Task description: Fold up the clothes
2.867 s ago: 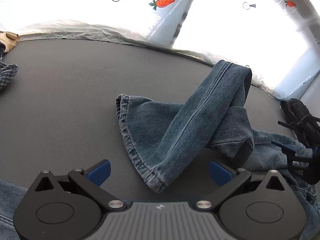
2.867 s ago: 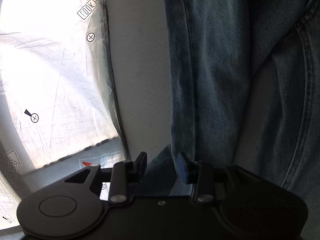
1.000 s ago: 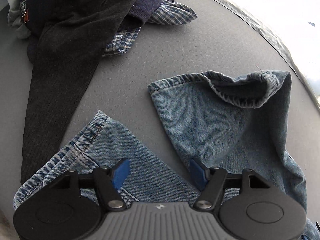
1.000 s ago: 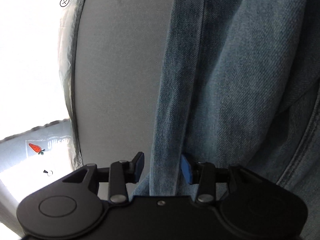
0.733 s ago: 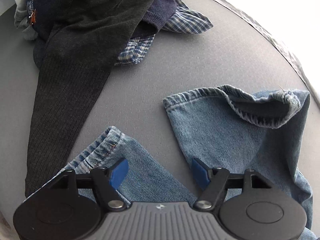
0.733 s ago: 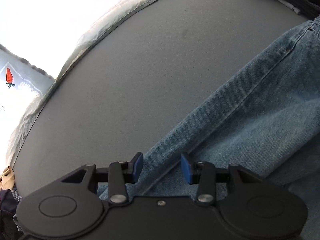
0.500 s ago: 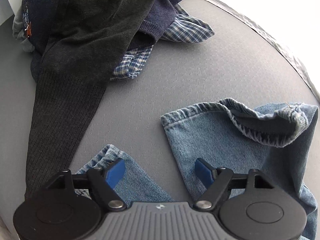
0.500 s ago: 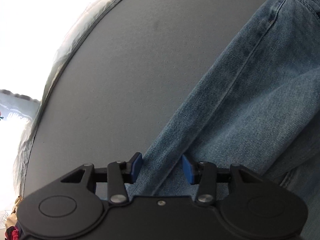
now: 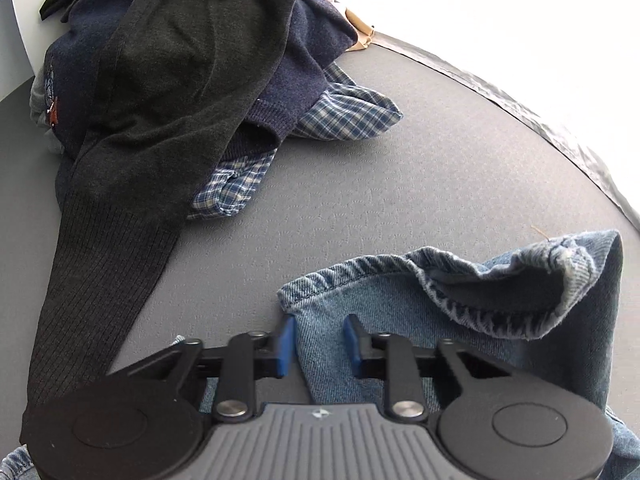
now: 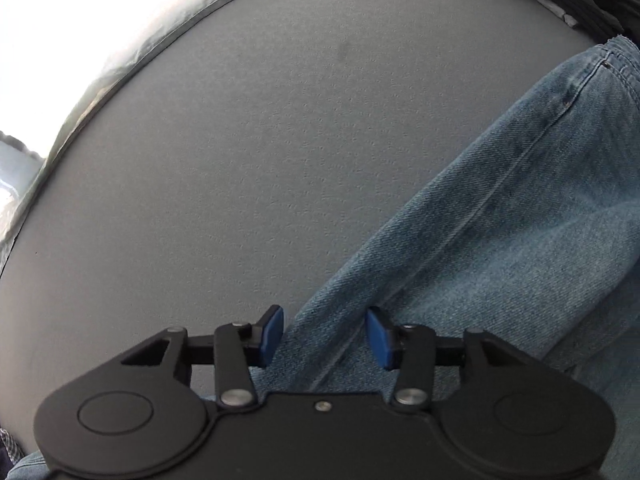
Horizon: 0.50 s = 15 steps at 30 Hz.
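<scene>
Left wrist view: the left tongs (image 9: pixel 318 340) point down at the jeans (image 9: pixel 460 344), which lie on the grey worktop (image 9: pixel 400 184). The jaws are closing, and the left edge of a denim leg, just below its hem corner, lies between the blue pads (image 9: pixel 285 340). The left pad looks to be against the fold; whether the right pad already presses the cloth I cannot tell for sure, though the gap is narrow and filled with denim. The leg's hem runs away to the right, where its cuff (image 9: pixel 520 300) gapes open and curls up. A bit more denim shows under the tongs' body at lower left.

Only this view shows the pile of other clothes (image 9: pixel 180 80) at upper left, well apart from the jeans: a dark knit on top with a ribbed sleeve trailing toward the tongs, a navy sweater beneath it, a blue checked shirt (image 9: pixel 344 116) poking out, and something red at the very top.

Right wrist view: the right tongs (image 10: pixel 323 334) also point down, their jaws closing with a wider gap. A long seamed fold of the jeans (image 10: pixel 500 240) passes between the pads (image 10: pixel 271 332), but the pads do not appear to pinch it. Only this view shows the denim running diagonally to upper right, a wide bare worktop (image 10: pixel 240 140) to the left, and a crinkled pale sheet (image 10: pixel 132 60) along the far edge.
</scene>
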{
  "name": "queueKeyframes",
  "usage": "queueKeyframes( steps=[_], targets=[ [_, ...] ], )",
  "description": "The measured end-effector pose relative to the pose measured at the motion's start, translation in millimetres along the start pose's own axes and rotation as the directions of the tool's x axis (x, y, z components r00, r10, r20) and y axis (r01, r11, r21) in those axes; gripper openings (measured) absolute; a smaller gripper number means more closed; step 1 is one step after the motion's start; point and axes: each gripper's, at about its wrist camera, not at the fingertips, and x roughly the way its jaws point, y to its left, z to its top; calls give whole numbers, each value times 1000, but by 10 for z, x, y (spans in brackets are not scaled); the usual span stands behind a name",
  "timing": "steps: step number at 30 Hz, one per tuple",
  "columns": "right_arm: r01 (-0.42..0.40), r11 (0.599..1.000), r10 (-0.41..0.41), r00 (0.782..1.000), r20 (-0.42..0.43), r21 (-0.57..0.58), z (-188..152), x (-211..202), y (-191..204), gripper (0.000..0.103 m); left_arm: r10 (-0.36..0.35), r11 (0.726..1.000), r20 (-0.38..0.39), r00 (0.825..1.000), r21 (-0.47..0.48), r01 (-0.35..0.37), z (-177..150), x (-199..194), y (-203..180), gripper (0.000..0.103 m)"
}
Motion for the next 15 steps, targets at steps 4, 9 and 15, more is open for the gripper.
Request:
queueKeyframes(
  steps=[4, 9, 15],
  targets=[
    [-86, 995, 85, 996, 17, 43, -66, -161, -361, 7, -25, 998, 1, 1000, -65, 25, 39, -58, 97, 3],
    [-249, 967, 242, 964, 107, 56, -211, -604, -731, 3, -84, 986, 80, 993, -135, 94, 97, -462, 291, 1],
    [-380, 923, 380, 886, 266, -51, -252, -1110, -1512, 3, -159, 967, 212, 964, -165, 195, 140, -1293, 444, 1]
  ],
)
